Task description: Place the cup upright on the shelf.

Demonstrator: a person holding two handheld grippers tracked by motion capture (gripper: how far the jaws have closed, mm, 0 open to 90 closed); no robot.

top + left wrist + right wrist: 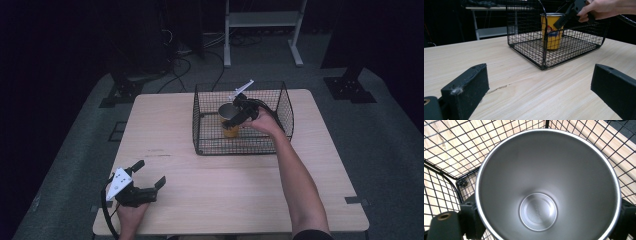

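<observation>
A yellow metal cup [229, 121] with a printed figure stands upright on the floor of a black wire basket [200, 145] on the far half of the wooden table [235, 200]. My right gripper [235, 119] reaches into the basket from the right, its jaws closed on the cup's sides near the rim. In the right gripper view I look down into the cup [539, 182], with both jaws pressed against it and the basket [449, 157] mesh around it. My left gripper [150, 172] rests open at the table's near left corner, nothing between its jaws. The left gripper view shows the cup [552, 32], the basket [544, 65] and the right gripper [564, 20].
The basket's walls rise close around the cup. Bare tabletop lies between the left gripper [540, 87] and the basket. Beyond the table stand a white frame [262, 20], floor cables [185, 65] and black stand feet [350, 90].
</observation>
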